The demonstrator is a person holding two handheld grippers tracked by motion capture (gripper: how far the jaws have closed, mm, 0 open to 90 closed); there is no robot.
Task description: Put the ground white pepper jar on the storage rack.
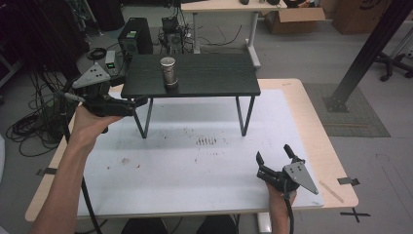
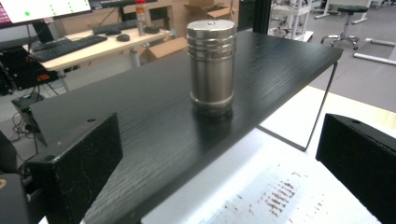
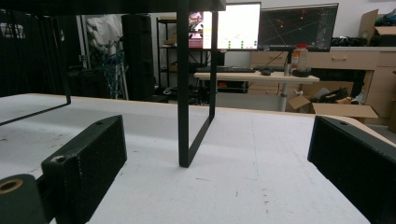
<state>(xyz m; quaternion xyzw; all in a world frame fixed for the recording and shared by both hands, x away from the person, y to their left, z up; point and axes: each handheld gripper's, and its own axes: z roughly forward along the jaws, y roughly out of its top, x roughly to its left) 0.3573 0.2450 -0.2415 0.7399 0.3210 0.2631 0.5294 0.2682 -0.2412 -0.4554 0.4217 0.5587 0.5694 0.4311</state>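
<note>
A steel canister (image 1: pixel 168 70) stands upright on a small black shelf (image 1: pixel 214 80) that rests on thin legs on the white mat (image 1: pixel 195 170). My left gripper (image 1: pixel 138 102) is held level at the shelf's left front corner, jaws pointing right toward the canister and open with nothing between them. In the left gripper view the canister (image 2: pixel 211 65) stands a short way ahead on the shelf top (image 2: pixel 140 126), apart from both jaws. My right gripper (image 1: pixel 274 153) rests low on the mat at the front right, open and empty, facing a shelf leg (image 3: pixel 184 93).
The mat covers a wooden table (image 1: pixel 316 131). Behind it are a desk (image 1: pixel 224 7), cardboard boxes (image 1: pixel 297 19), a computer tower (image 1: pixel 136 36) and floor cables (image 1: pixel 34 126). A black slanted post (image 1: pixel 365 53) stands at the right. Monitors (image 3: pixel 261 25) show far off.
</note>
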